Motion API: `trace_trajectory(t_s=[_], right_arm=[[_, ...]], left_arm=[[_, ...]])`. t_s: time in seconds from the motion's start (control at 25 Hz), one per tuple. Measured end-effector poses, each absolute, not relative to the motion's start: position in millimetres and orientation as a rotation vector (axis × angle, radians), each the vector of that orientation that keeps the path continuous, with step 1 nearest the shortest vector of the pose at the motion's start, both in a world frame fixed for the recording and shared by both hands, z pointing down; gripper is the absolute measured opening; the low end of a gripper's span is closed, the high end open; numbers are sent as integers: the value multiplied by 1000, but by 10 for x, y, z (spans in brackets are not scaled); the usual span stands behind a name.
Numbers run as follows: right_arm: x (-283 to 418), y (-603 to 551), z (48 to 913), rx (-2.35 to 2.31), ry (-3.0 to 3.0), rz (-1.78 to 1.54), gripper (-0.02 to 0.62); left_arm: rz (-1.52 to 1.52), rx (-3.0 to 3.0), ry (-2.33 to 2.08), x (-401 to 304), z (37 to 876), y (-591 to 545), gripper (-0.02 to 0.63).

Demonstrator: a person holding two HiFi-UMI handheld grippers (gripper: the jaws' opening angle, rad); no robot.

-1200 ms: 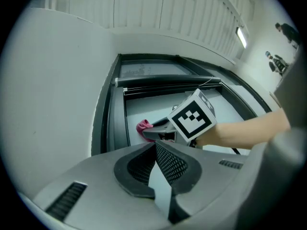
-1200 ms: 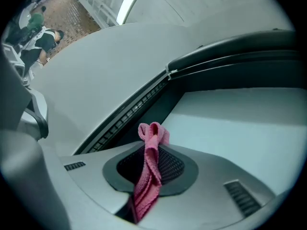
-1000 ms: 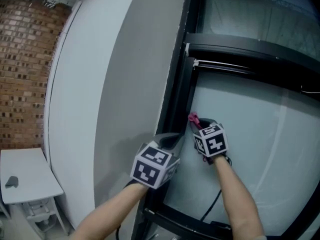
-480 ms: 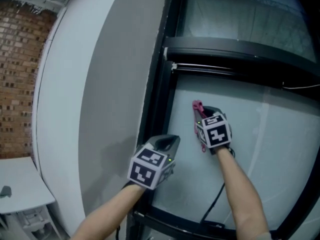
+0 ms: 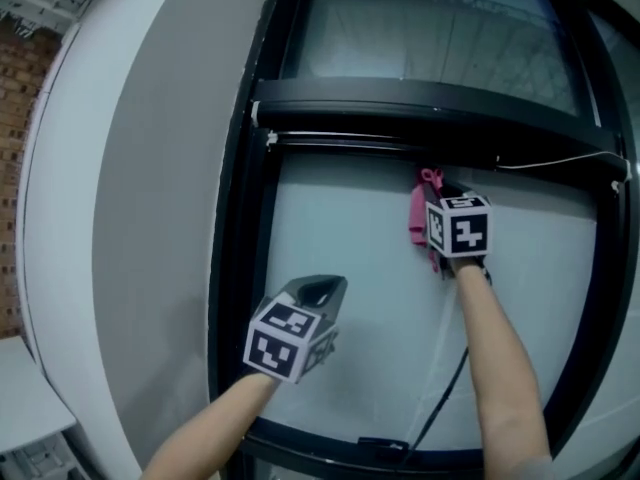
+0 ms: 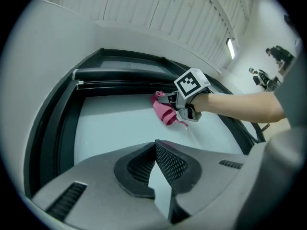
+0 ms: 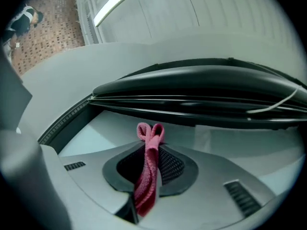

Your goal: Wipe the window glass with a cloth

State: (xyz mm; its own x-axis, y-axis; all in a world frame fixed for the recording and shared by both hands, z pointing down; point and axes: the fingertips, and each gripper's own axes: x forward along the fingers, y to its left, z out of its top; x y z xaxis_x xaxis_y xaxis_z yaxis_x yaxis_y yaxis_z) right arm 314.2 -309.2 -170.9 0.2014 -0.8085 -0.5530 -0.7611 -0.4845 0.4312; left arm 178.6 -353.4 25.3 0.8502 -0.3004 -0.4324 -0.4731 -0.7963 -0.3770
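A pink cloth is pressed against the frosted lower pane near its top edge, right of centre. My right gripper is shut on the cloth. In the right gripper view the cloth runs between the pads, with its looped end sticking out past the tips of the right gripper. My left gripper is lower and to the left in front of the same pane, shut with nothing in it. In the left gripper view its tips meet, and the cloth shows beyond them.
A black window frame surrounds the pane, with a crossbar just above the cloth and another pane over it. A thin white cord runs along the crossbar at the right. A black cable hangs below my right arm. A grey wall lies to the left.
My right gripper has slid up and to the right across the glass with the cloth, from near the left frame to under the crossbar. The left gripper stayed low.
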Motion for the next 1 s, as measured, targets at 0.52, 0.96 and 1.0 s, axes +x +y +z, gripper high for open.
trace_trajectory(t_s=[0.52, 0.96, 1.0], right_arm=[[4791, -1570, -1349, 2800, -1247, -1105, 46], [6021, -407, -547, 3068, -831, -886, 46], [6080, -350, -475, 3084, -808, -863, 46]], left_arm=[[448, -2615, 271, 2957, 410, -2900, 3], [425, -2654, 99, 3521, 635, -2453, 3], [424, -2658, 88, 3552, 655, -2422, 3]])
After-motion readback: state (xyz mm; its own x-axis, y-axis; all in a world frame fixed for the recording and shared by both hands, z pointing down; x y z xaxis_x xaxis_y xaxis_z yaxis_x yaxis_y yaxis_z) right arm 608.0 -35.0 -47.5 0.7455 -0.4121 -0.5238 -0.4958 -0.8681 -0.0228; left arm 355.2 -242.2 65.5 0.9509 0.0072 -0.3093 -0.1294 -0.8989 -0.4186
